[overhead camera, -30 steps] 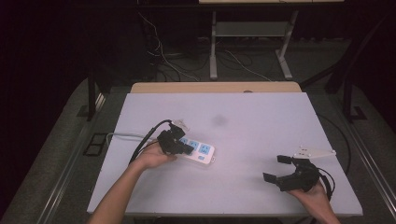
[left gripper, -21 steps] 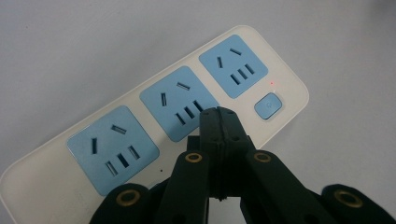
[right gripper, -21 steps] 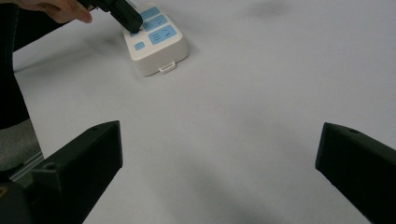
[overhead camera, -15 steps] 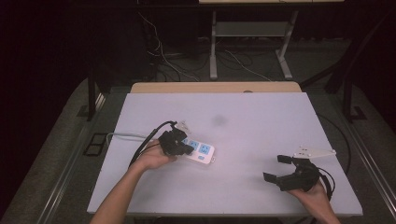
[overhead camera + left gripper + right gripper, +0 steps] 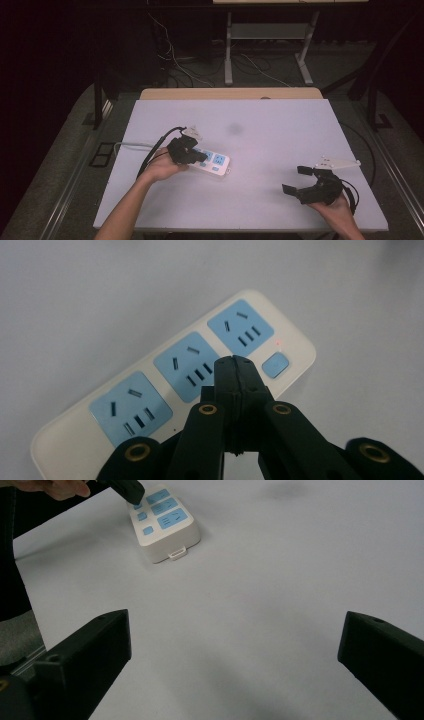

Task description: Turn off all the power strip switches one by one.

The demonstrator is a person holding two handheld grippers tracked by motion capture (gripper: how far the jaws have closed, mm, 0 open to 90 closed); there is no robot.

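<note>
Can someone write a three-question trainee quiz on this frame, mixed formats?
1. True or false: the left gripper has its jaws pressed together over the white plastic power strip with blue socket faces.
2. How many blue socket faces does the strip carry in the left gripper view? A) two B) three C) five
3. Fill in: the right gripper hangs with its jaws ____ above the white table.

Key: 1 true; 2 B; 3 open (spread wide, holding nothing).

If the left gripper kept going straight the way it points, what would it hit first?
Probably the power strip: the shut left gripper aims near the blue switch, though the remaining gap is unclear.
</note>
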